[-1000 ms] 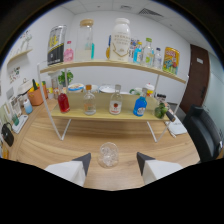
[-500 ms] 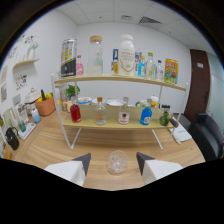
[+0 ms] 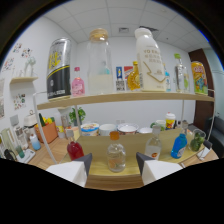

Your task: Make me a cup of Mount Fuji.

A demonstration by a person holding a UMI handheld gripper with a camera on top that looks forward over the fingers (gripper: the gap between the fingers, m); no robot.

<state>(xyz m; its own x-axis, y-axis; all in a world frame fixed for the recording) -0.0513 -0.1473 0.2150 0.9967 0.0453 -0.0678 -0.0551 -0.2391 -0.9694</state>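
The gripper point(image 3: 114, 165) shows two pale, seemingly white wedge-shaped fingers point(image 3: 75, 171) with dark inner faces.

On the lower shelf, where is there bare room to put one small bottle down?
The lower shelf looks bare between the red bottle and the clear round bottle, which stands between the open tool fingers. A narrower patch lies between it and the clear bottle. Behind, the bowls crowd the shelf.

Two-tier wooden shelf point(image 3: 120, 97), potted plant point(image 3: 76, 115), dark door point(image 3: 212, 95), white wall shelf point(image 3: 19, 80)

Small clear glass bottle point(image 3: 116, 156), orange label, upright on lower shelf, between open jaws
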